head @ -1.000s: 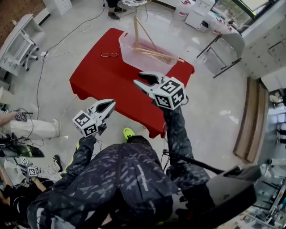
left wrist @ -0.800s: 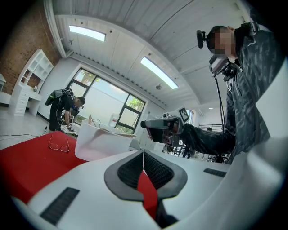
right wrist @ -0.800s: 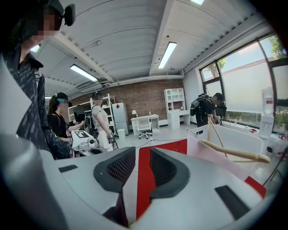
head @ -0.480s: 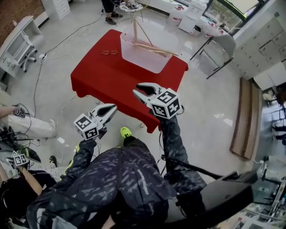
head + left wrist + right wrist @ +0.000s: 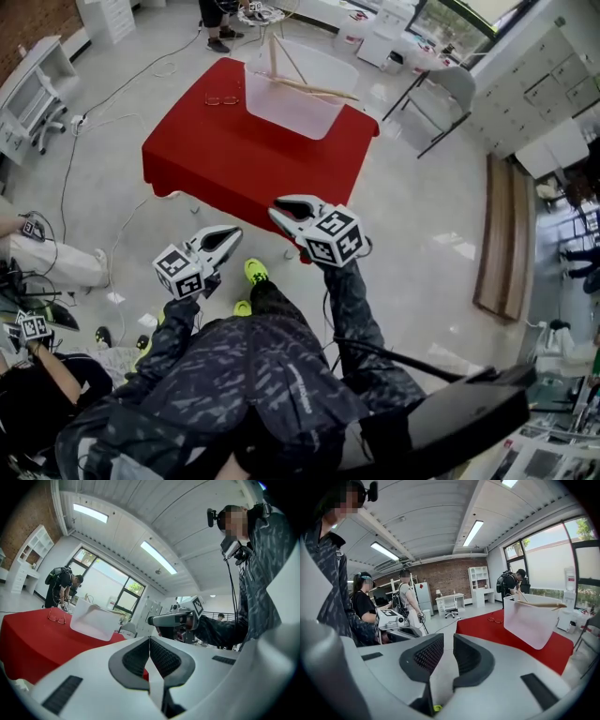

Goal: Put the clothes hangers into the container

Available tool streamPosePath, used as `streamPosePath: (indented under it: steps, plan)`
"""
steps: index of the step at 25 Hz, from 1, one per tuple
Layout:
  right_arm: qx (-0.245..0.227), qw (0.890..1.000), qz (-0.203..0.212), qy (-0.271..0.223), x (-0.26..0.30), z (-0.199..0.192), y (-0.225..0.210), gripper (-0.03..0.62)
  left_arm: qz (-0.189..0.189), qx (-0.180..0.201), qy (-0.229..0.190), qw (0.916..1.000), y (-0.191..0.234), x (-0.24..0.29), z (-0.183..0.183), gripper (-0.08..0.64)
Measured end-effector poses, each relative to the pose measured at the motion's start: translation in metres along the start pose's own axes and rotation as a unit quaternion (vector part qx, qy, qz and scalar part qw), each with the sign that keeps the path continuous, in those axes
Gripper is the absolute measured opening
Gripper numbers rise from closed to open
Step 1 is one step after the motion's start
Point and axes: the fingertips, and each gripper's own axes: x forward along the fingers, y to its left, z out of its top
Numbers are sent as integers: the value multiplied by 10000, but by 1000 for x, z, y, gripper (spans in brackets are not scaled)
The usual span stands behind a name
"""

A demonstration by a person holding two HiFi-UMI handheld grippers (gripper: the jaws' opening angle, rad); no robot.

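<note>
Wooden hangers (image 5: 314,89) in container (image 5: 291,114), left tool (image 5: 234,236) pinched together empty, right tool (image 5: 276,208) just closing, empty gap only in its view

The red table (image 5: 234,164) offers open surface from its near edge to the container (image 5: 291,111). Hangers (image 5: 314,88) cross the container's open top and one stands upright at its left corner, narrowing entry. Glasses (image 5: 223,99) lie just left of the container. A person (image 5: 214,17) stands at the far edge.

Glossy pale floor (image 5: 422,234), brick wall (image 5: 450,576), big windows (image 5: 555,555)
</note>
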Motion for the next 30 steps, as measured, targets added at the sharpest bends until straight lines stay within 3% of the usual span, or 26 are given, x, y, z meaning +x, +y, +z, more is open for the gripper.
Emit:
streamPosePath:
  steps: [13, 30]
  plan:
    - [205, 9997, 74, 73, -31, -31, 49, 55, -350, -86, 138, 9993, -63, 3, -13, 11]
    - [43, 9979, 582, 268, -37, -40, 78, 25, -265, -115, 71, 9996, -75, 4, -4, 11]
